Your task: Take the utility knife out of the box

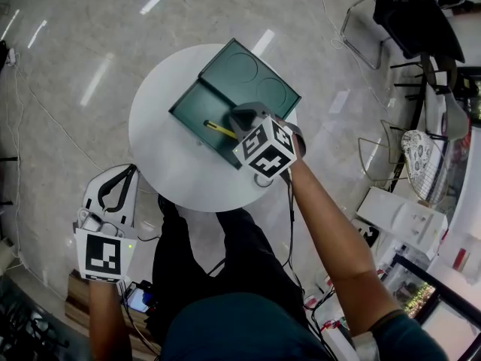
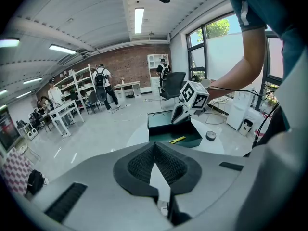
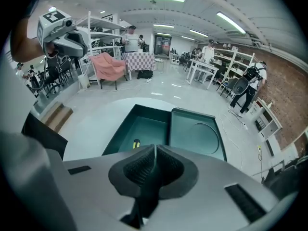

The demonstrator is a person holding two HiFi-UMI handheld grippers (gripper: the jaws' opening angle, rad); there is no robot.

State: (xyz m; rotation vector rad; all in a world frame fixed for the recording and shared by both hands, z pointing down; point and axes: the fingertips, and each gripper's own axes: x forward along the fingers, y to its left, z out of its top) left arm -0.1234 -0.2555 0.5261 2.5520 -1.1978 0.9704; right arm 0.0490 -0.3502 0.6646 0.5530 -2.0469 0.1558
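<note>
The utility knife [image 1: 220, 129], yellow with a dark end, lies flat on the floor of the open box, toward the end nearest the person, and nothing has hold of it. The round white table [image 1: 161, 164] is the largest thing in the head view, standing on a glossy pale floor with the person's legs just below its near edge. On the table sits the dark green box [image 1: 192, 108], its tray open to the camera. Its lid [image 1: 252, 75] is thrown back flat on the far side, showing a round pressed shape inside. The right gripper [image 1: 242, 119] hangs over the near end of the tray, nose tilted steeply down. In the right gripper view its jaws [image 3: 155, 150] are closed pad against pad with nothing between them, and the knife's tip [image 3: 136, 143] peeps out just beyond their left edge. From the left gripper view this gripper's nose [image 2: 174, 119] sits at about the height of the box rim, with the knife [image 2: 177, 140] below it and apart from it. The left gripper [image 1: 124, 173] is held off the table on the person's left, over the floor and well apart from the box. Its own view shows the pads [image 2: 155, 146] meeting at their tips, gripping nothing, with only a bare sliver of gap behind the tips. A small round black object [image 2: 211, 135] rests on the table just beside the box.
</note>
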